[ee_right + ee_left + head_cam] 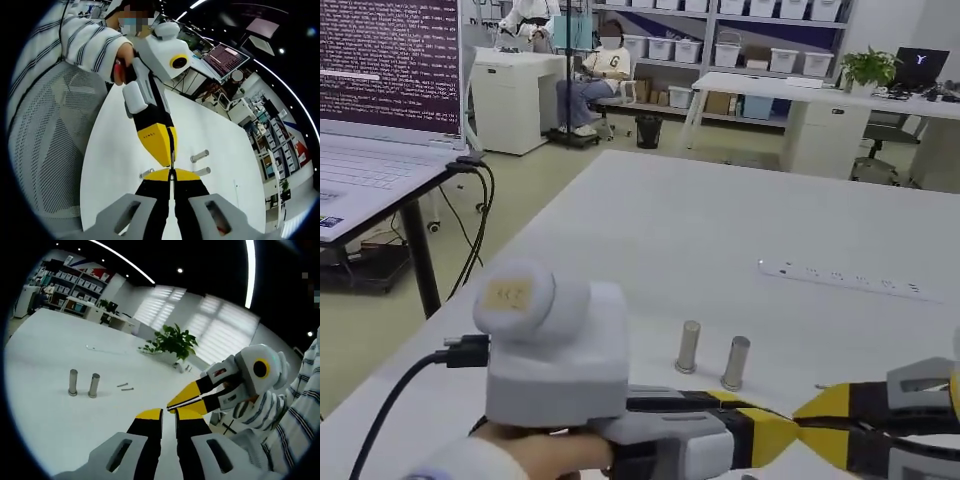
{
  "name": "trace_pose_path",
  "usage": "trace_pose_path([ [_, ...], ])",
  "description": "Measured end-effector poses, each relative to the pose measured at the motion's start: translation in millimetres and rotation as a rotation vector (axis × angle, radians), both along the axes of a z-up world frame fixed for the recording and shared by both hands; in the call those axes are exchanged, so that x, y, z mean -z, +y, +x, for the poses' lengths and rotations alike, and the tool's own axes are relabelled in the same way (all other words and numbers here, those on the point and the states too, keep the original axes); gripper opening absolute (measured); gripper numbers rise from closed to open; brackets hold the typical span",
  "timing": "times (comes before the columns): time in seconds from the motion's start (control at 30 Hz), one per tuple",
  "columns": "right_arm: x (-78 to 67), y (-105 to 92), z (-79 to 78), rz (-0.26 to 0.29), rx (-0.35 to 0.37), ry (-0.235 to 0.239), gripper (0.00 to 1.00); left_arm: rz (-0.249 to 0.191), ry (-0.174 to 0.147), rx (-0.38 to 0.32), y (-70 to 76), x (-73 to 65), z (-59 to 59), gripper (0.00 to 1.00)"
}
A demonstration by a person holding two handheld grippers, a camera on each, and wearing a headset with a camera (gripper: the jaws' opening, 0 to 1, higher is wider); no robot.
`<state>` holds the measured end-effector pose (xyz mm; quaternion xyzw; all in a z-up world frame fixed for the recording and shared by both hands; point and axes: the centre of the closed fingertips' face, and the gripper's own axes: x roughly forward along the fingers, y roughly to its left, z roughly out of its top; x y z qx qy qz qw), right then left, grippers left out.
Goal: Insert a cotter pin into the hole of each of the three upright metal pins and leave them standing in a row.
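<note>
"Two metal pins (689, 347) stand upright side by side on the tabletop (720, 220), well apart from the tools. Where are the cotter pins?"

"Loose cotter pins (125, 386) lie just beside the uprights (thin little things, hard to count). The left tool (169, 416) and right tool (170, 174) meet tip to tip over the tabletop, close to the person."

"Gripping anything?"

"The right tool's jaws are pressed together. A slim gap shows between the left's. Whether either pair pinches a cotter pin I cannot tell; it would be too thin to see."

"So how should this step go?"

"My judgement: if a pin is passing between them, seat it firmly in one tool by its looped head, legs pointing straight out, before the tips part. Then approach the upright's hole (too small to make out here) level and square, and slowly, since a sideways nudge would likely topple something that narrow. The free tool could steady the upright low down."
</note>
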<state>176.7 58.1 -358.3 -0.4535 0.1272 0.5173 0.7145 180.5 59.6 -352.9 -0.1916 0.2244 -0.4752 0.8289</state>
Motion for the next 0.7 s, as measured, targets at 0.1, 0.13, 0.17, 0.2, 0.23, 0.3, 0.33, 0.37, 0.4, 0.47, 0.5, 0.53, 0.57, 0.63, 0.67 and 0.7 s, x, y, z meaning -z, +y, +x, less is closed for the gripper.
trace_pose_path([
  [0.1, 1.7, 0.3, -1.9, -0.009, -0.006, 0.003, 0.0, -0.005, 0.003, 0.0, 0.2, -0.3, -0.4, 0.02],
  [0.13, 2.1, 0.8, -2.8, -0.009, -0.007, 0.005, 0.0, -0.003, 0.008, 0.003, -0.1, 0.5, -0.9, 0.01],
  [0.17, 2.0, 1.3, -3.1, -0.007, -0.008, 0.004, 0.0, -0.002, 0.011, 0.005, -0.3, 1.1, -1.5, 0.0],
  [0.2, 2.3, 1.8, -4.0, -0.008, -0.01, 0.007, 0.0, 0.0, 0.013, 0.004, -0.3, 1.4, -1.6, 0.0],
  [0.23, 2.5, 2.0, -4.2, -0.008, -0.011, 0.006, 0.0, -0.001, 0.017, 0.005, -0.4, 2.1, -1.7, 0.0],
  [0.3, 2.4, 2.5, -4.6, -0.01, -0.012, 0.004, 0.0, -0.001, 0.022, 0.006, -0.7, 2.8, -1.7, 0.0],
  [0.33, 2.5, 2.8, -5.1, -0.011, -0.014, 0.005, 0.0, 0.001, 0.024, 0.008, -0.8, 3.1, -2.0, 0.0],
  [0.37, 2.6, 2.9, -5.3, -0.011, -0.015, 0.005, 0.0, 0.0, 0.027, 0.009, -0.8, 3.2, -2.5, 0.0],
  [0.4, 2.7, 3.0, -5.6, -0.013, -0.015, 0.005, 0.0, -0.001, 0.029, 0.01, -0.7, 3.2, -2.9, 0.0],
  [0.47, 2.9, 3.4, -6.5, -0.014, -0.018, 0.007, 0.0, -0.003, 0.039, 0.015, -0.2, 3.5, -3.8, 0.0],
  [0.5, 3.1, 3.8, -7.1, -0.015, -0.02, 0.008, 0.0, -0.002, 0.041, 0.019, 0.2, 3.7, -4.2, 0.0],
  [0.53, 3.4, 4.3, -7.9, -0.015, -0.023, 0.009, 0.0, -0.001, 0.041, 0.024, 0.8, 4.0, -4.5, 0.0],
  [0.57, 3.6, 4.6, -8.2, -0.018, -0.024, 0.007, 0.0, -0.002, 0.049, 0.022, 0.8, 4.4, -4.6, 0.0],
  [0.63, 4.3, 4.7, -8.5, -0.03, -0.028, 0.0, 0.0, -0.007, 0.069, 0.012, 0.9, 5.2, -4.7, 0.0],
  [0.67, 4.5, 4.7, -8.2, -0.032, -0.029, -0.002, 0.0, -0.005, 0.067, 0.011, 1.0, 5.4, -4.7, 0.0],
  [0.7, 4.7, 4.8, -8.0, -0.033, -0.031, -0.003, 0.0, -0.003, 0.065, 0.007, 1.1, 5.5, -4.8, 0.0],
])
